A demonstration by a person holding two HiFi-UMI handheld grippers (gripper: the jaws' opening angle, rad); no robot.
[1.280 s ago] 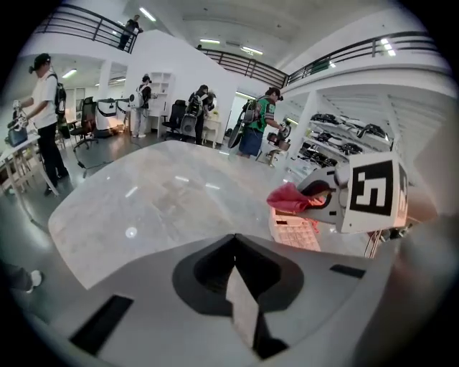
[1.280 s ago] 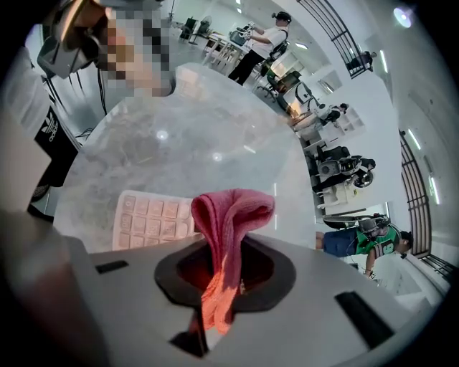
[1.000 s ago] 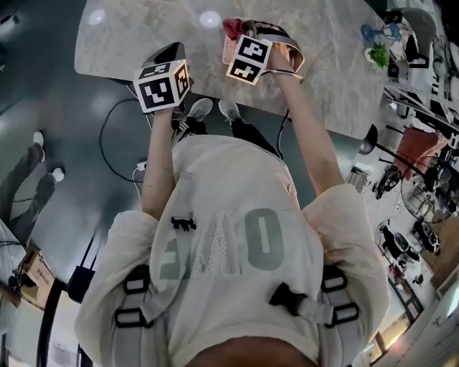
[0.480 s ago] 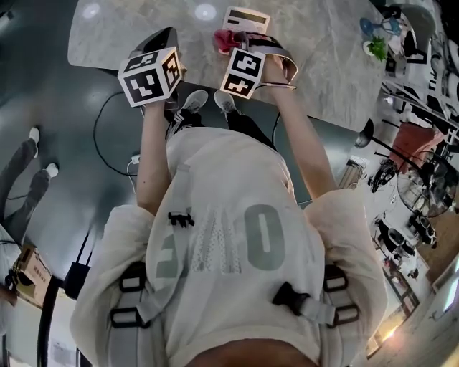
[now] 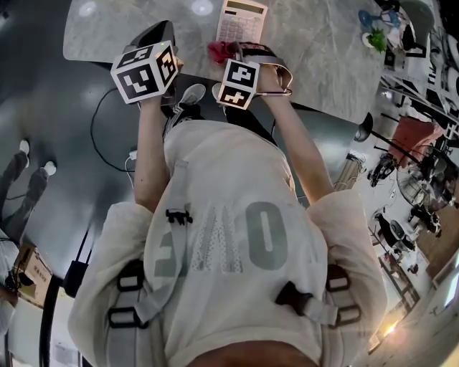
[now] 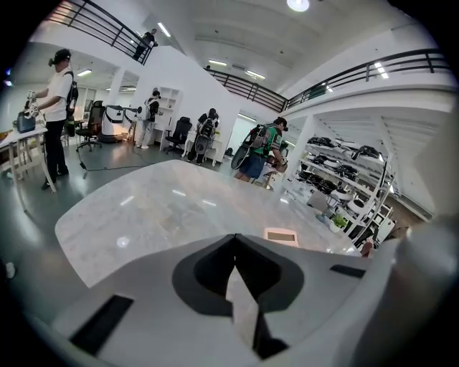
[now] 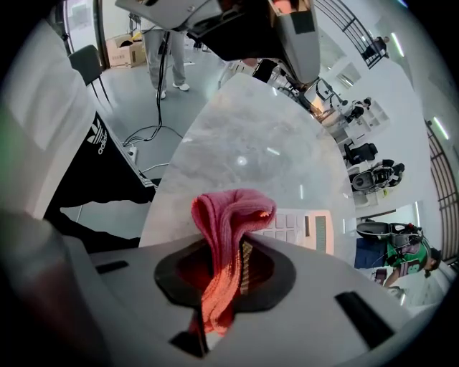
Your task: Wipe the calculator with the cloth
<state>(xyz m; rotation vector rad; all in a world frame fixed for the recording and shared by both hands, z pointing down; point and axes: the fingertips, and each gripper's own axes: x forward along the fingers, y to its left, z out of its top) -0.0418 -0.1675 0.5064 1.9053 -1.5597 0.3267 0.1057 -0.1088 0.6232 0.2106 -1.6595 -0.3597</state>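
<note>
A pale pink calculator lies flat on the marble table, beyond my right gripper. That gripper points steeply down and is shut on a bunched red-pink cloth. In the right gripper view the cloth sticks up from between the jaws, and the calculator lies just past it, uncovered. My left gripper hovers over the table's near left edge, shut and empty. In the left gripper view its jaws meet in front of the calculator, which lies some way off to the right.
A small green plant and a blue object stand at the table's far right. The table's near edge runs just below both grippers, with dark floor and a black cable beneath. People and shelving stand beyond the table.
My right gripper has drawn the cloth back off the calculator toward the table's near edge, and the whole calculator now shows. The left gripper stays shut, a little higher.
</note>
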